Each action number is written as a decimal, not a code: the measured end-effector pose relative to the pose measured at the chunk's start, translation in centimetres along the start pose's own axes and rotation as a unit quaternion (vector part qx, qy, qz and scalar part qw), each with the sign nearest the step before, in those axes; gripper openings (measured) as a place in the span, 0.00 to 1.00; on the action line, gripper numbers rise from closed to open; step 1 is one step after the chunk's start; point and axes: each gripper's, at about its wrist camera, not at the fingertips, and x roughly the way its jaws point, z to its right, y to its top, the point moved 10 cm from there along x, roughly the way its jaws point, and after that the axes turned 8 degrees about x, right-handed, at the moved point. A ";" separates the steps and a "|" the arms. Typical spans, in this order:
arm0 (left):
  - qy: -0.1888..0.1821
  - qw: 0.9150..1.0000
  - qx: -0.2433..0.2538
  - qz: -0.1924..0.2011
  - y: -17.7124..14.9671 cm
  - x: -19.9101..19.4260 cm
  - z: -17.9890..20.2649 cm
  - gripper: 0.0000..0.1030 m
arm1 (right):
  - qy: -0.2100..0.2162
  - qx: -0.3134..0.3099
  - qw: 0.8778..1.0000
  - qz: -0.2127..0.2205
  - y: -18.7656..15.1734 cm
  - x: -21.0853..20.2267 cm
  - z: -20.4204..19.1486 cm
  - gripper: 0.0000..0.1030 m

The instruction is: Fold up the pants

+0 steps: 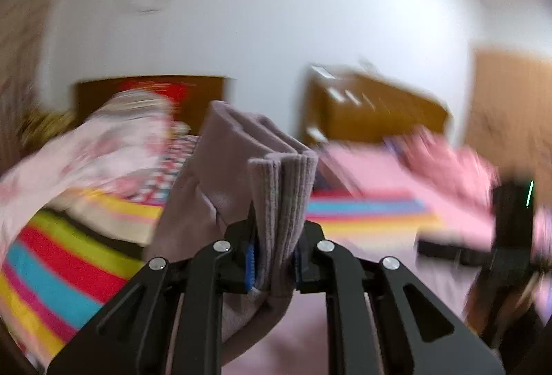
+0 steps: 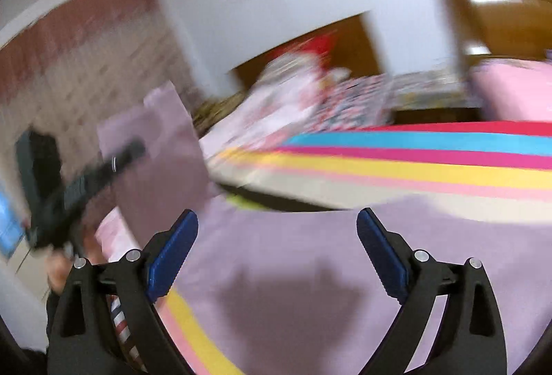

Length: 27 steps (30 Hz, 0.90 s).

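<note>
Left gripper fingers clamped on a bunched fold of the mauve pants, lifted above the striped bedspread. Right gripper fingers spread wide, nothing between them, over more pants fabric lying flat on the bed. Pink blanket behind. Both views motion-blurred.

White walls, a wooden cabinet — bed under a bright striped blanket.
</note>
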 end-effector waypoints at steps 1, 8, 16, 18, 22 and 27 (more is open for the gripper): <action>-0.017 0.999 0.019 -0.019 -1.0 1.4 3.1 0.15 | -0.025 0.014 0.999 0.019 0.1 -2.7 2.2 0.88; -0.172 0.972 0.079 -0.141 -12.5 7.1 20.1 0.53 | -0.119 0.074 0.989 0.052 -3.0 -14.0 11.3 0.88; -0.056 0.995 -0.064 -0.051 -12.6 -1.5 7.9 0.98 | -0.037 0.093 0.993 -0.068 -11.0 -9.3 9.2 0.87; -0.013 0.989 -0.131 -0.063 -15.1 -3.2 3.2 0.98 | 0.002 0.091 0.990 -0.107 -12.9 -7.0 6.9 0.82; 0.043 0.977 -0.196 -0.071 -19.0 -5.8 -2.7 0.98 | 0.015 0.072 0.985 -0.154 -15.0 -3.9 3.7 0.79; 0.071 0.975 -0.199 -0.064 -20.3 -6.6 -4.0 0.98 | -0.014 0.054 0.984 -0.167 -15.7 -1.8 3.0 0.77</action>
